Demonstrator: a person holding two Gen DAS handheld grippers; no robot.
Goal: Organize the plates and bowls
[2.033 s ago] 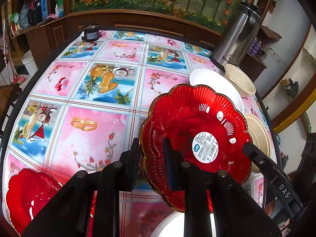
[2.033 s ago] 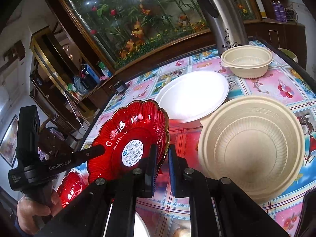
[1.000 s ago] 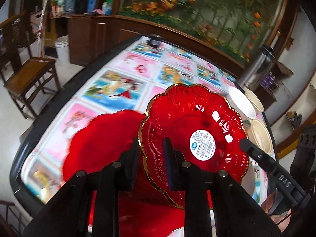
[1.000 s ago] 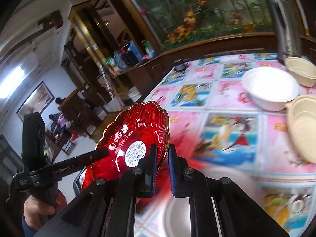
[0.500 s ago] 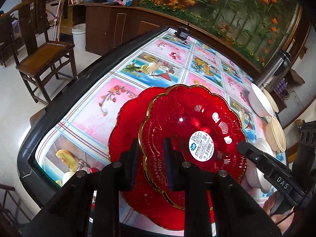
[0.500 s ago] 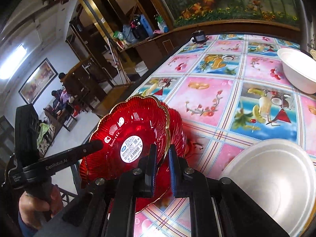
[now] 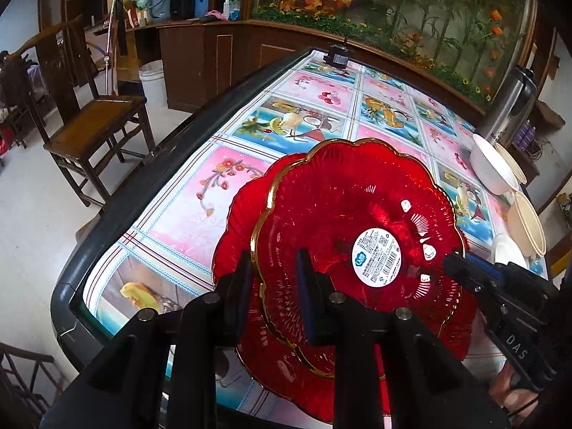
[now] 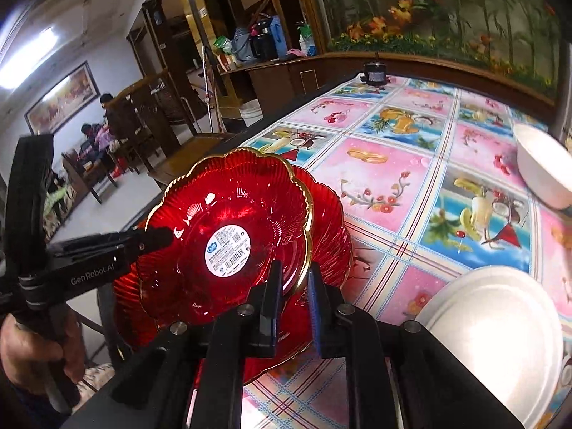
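My left gripper (image 7: 273, 282) and right gripper (image 8: 294, 286) both pinch labelled red plate (image 7: 357, 221), poised over second red plate (image 7: 239, 214); stacking unfinished. White bowl (image 8: 540, 175), 2 o'clock, unsorted.

red scalloped plates: two, upper plate (image 7: 343, 221) over lower plate (image 7: 239, 214). white bowls: two, far white bowl (image 7: 489, 168) and near white bowl (image 8: 500, 332). beige bowls: two, far beige bowl (image 7: 511, 164) and near beige bowl (image 7: 529, 221). steel thermos (image 7: 511, 103): one. small black device (image 7: 336, 58) at table's far end: one. wooden chair (image 7: 93, 125): one counted.
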